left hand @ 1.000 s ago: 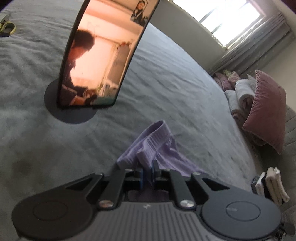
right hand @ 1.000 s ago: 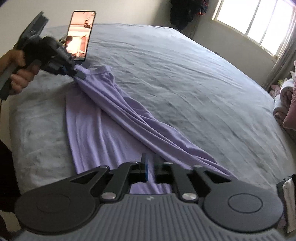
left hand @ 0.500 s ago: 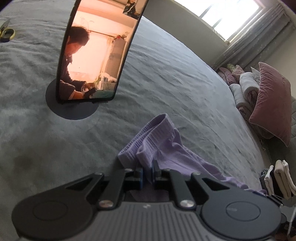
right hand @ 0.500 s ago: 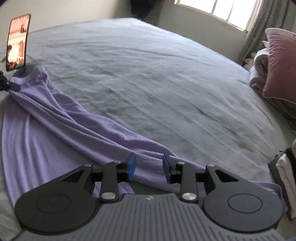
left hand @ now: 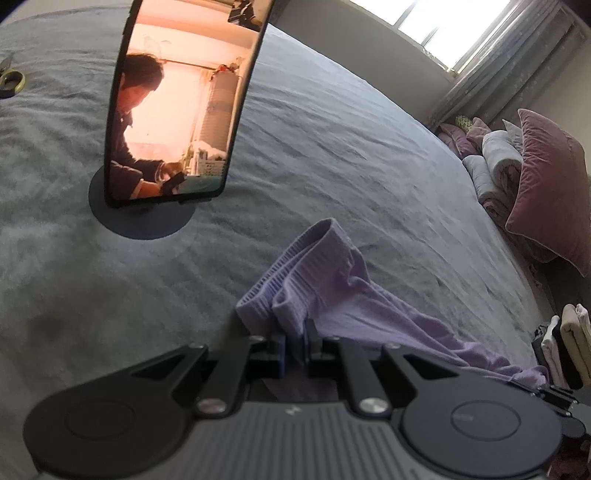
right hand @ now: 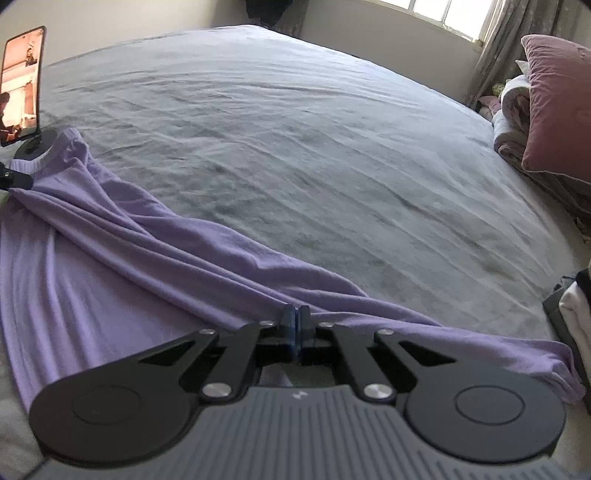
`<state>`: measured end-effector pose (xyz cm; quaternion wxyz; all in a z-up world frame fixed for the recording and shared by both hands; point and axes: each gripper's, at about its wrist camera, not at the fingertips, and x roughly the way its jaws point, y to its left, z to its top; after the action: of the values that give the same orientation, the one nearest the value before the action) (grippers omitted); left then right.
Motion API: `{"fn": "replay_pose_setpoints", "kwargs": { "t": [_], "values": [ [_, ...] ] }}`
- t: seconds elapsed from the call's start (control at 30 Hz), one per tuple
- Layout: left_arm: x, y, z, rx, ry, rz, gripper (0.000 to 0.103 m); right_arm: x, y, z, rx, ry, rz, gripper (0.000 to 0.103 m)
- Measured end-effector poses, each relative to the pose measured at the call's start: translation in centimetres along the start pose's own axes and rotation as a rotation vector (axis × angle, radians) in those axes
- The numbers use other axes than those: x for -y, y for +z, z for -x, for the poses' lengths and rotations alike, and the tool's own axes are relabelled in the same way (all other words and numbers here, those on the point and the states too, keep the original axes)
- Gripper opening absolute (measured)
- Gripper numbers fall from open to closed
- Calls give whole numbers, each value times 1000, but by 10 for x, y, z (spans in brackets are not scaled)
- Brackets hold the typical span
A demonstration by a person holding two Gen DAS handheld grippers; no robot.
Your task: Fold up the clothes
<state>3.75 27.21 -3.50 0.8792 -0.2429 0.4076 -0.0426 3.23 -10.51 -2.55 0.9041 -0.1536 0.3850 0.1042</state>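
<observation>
shirt [right hand: 122,258]: purple, stretched along the near edge of the bed [right hand: 314,147]
left gripper [left hand: 294,345]: pinching its ribbed hem
right gripper [right hand: 296,325]: fingers clamped tight – fabric bunched right there

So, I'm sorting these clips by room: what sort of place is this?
Most likely a bedroom: a wide bed under a grey cover, a pink pillow beside rolled bedding, and a curtained window behind.
</observation>
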Motion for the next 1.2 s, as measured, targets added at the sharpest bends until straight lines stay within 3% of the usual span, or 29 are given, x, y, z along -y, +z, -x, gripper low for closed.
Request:
{"fn": "replay_pose_setpoints", "kwargs": {
  "t": [0.1,0.3,0.43,0.5,0.57,0.67,0.7,0.93,1.03,1.07,1.1,1.13,1.2],
  "values": [
    [0,-1,1,-1,-3,4,9,-2,-3,10,-10,7,17,0],
    [3,-3,2,-6,6,-17,9,-6,-16,3,-113,45,52,0],
    [5,-6,3,-5,16,-34,9,-1,-18,-1,-125,67,11,2],
    [5,-6,3,-4,19,-37,9,6,-18,0,-125,87,-50,13],
    [6,-7,3,-4,22,-38,9,16,-18,0,-128,111,-124,18],
    [6,-7,3,-3,24,-37,9,39,-18,1,-139,174,-328,48],
    [6,-7,3,-3,24,-36,9,48,-19,0,-141,193,-404,50],
    [4,-8,3,-10,11,-23,9,99,-43,-10,-128,299,-987,50],
    [4,-9,4,-13,6,-15,9,99,-47,-14,-90,283,-1103,50],
    [4,-9,4,-14,5,-11,9,95,-46,-15,-73,260,-1103,44],
    [3,-10,4,-15,4,-6,9,89,-44,-15,-58,225,-1089,20],
    [2,-10,4,-16,1,2,9,83,-43,-16,-44,187,-1069,7],
    [-1,-10,4,-18,-10,22,9,74,-42,-15,-11,137,-1046,5]
  ]
}}
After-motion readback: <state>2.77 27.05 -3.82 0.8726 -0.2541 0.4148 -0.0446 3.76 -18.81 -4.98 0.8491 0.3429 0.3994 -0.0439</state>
